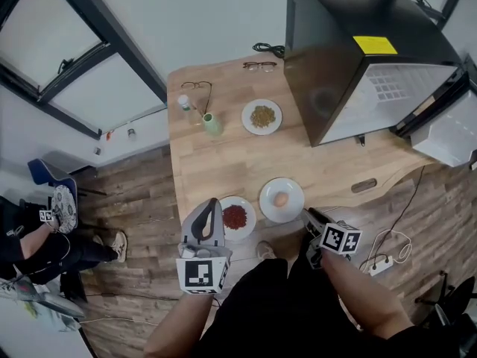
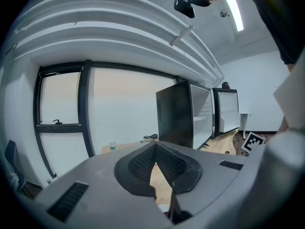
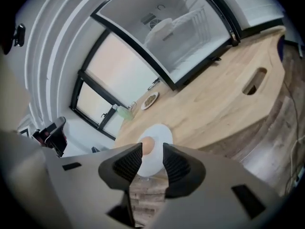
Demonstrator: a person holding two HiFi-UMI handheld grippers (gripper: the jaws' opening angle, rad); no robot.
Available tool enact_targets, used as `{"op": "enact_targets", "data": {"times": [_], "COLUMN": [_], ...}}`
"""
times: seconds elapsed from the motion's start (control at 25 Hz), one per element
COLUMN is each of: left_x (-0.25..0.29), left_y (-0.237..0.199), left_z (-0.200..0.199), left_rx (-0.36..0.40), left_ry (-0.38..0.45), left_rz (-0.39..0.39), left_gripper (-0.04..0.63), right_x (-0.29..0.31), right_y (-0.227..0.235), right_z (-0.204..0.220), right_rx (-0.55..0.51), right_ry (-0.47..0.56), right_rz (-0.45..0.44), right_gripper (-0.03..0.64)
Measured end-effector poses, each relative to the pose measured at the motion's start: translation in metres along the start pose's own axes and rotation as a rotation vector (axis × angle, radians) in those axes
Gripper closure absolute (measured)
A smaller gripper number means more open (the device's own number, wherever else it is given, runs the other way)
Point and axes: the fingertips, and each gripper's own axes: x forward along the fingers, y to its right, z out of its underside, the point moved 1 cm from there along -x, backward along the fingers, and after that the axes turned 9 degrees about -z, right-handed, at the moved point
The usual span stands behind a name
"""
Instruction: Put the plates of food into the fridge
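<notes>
The right claw [image 1: 308, 215] hovered at the near edge of the wooden surface [image 1: 223, 162], its jaws partly apart and empty. It was aimed at the white plate [image 1: 267, 191] carrying an egg [image 1: 281, 198], which lay just beyond its tips. The left claw [image 1: 215, 204] had its tips together with nothing between them and sat over the left side of the plate of red food [image 1: 250, 209]. A third plate [image 1: 250, 107] lay farther off. The open fridge [image 1: 350, 58] stood at the far right.

The step in hand looked like gripping the egg plate. To do it well, the right claw should probably come in low and pinch the near rim above and below. Keeping the plate level would stop the egg rolling.
</notes>
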Motion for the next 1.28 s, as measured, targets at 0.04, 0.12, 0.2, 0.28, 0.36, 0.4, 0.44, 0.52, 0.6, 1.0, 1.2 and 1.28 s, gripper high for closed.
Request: {"op": "enact_targets", "data": {"times": [0.04, 0.12, 0.2, 0.28, 0.36, 0.4, 0.44, 0.52, 0.6, 1.0, 1.2, 1.28], "left_x": [-0.002, -0.008, -0.015, -0.021, -0.025, -0.026, -0.028, -0.031, -0.035, -0.044, -0.038, -0.034], "left_y": [-0.002, -0.005, -0.007, -0.008, -0.011, -0.014, -0.017, -0.02, -0.021, -0.028, -0.02, -0.014], "left_z": [0.002, 0.008, 0.014, 0.019, 0.023, 0.025, 0.026, 0.027, 0.027, 0.028, 0.023, 0.02], "left_rx": [0.004, 0.01, 0.018, 0.018, 0.025, 0.035, 0.043, 0.054, 0.058, 0.067, 0.064, 0.064], "left_ry": [-0.006, -0.02, -0.036, -0.051, -0.061, -0.063, -0.063, -0.063, -0.067, -0.083, -0.069, -0.062], "left_rz": [0.0, 0.006, 0.009, 0.005, 0.0, -0.003, -0.008, -0.015, -0.021, -0.052, -0.035, -0.02], "left_gripper": [0.592, 0.592, 0.592, 0.592, 0.592, 0.592, 0.592, 0.592, 0.592, 0.592, 0.592, 0.592], "right_x": [0.002, 0.008, 0.012, 0.016, 0.021, 0.025, 0.029, 0.036, 0.043, 0.056, 0.048, 0.044], "right_y": [0.002, 0.006, 0.012, 0.02, 0.025, 0.026, 0.025, 0.025, 0.025, 0.022, 0.011, 0.009], "right_z": [0.006, 0.016, 0.025, 0.031, 0.034, 0.035, 0.035, 0.036, 0.039, 0.049, 0.035, 0.031], "right_rx": [0.024, 0.073, 0.13, 0.185, 0.232, 0.248, 0.258, 0.271, 0.293, 0.374, 0.402, 0.421], "right_ry": [-0.006, -0.021, -0.022, -0.013, -0.006, -0.004, -0.004, -0.01, -0.021, -0.008, 0.044, 0.061], "right_rz": [0.005, 0.013, 0.027, 0.043, 0.047, 0.045, 0.043, 0.041, 0.034, -0.026, -0.113, -0.136], "right_gripper": [0.482, 0.471, 0.457, 0.454, 0.454, 0.454, 0.451, 0.451, 0.451, 0.54, 0.584, 0.584]}}
